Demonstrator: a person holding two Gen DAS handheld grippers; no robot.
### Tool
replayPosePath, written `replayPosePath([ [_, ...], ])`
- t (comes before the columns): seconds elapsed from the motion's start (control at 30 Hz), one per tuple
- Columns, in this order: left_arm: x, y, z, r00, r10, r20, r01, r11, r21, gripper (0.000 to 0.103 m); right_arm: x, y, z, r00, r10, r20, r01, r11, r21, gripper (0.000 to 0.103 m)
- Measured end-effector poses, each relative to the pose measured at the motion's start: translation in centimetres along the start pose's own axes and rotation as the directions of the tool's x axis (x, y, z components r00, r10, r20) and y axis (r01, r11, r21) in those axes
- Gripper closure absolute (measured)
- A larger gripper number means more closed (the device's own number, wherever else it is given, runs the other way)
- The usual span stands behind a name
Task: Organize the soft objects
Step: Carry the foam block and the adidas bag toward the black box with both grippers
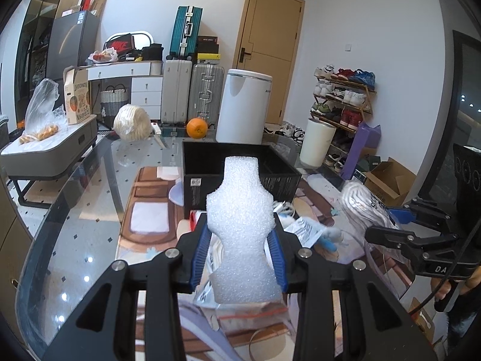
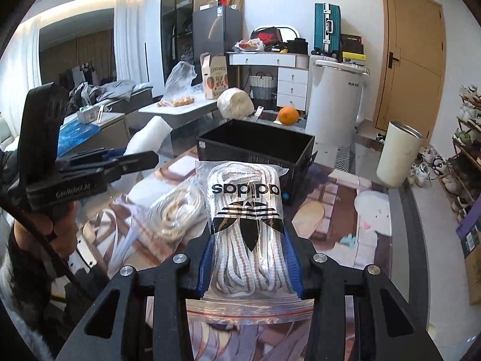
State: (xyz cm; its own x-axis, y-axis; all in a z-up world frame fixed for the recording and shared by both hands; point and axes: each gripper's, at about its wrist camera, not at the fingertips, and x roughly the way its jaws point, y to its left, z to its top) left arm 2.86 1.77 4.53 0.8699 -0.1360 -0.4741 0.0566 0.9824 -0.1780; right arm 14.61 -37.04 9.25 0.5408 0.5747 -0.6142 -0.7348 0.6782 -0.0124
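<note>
Foam piece (image 1: 240,225) clamped between left fingers (image 1: 203,249) | lace bag (image 2: 248,225) seemingly pinched between right fingers (image 2: 293,258)

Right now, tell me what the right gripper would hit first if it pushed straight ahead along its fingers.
Most likely the black bin: it sits directly beyond the bag of laces clamped in the right gripper. The bag's tip would probably touch its near wall first, though depth is hard to judge.

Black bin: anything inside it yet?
Black bin looks empty: only dark inner walls and a divider show. Its floor near the front wall is hidden, partly by the foam piece and laces bag.
</note>
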Motion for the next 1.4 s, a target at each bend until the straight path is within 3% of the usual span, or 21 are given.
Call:
replayPosePath([
  [0.6, 2.9, -0.5, 3.9, 0.999, 0.017, 0.027, -0.018, 0.999, 0.049, 0.067, 3.6, -2.1, 5.7, 0.999, -0.017, 0.045, 0.015, 0.999, 0.038, 0.062],
  [1.4, 9.1, 0.8, 7.7, 0.999, 0.049, -0.019, -0.048, 0.997, 0.054, 0.067, 11.2, -4.4, 10.3, 0.999, -0.012, -0.032, 0.011, 1.000, -0.004, 0.062],
])
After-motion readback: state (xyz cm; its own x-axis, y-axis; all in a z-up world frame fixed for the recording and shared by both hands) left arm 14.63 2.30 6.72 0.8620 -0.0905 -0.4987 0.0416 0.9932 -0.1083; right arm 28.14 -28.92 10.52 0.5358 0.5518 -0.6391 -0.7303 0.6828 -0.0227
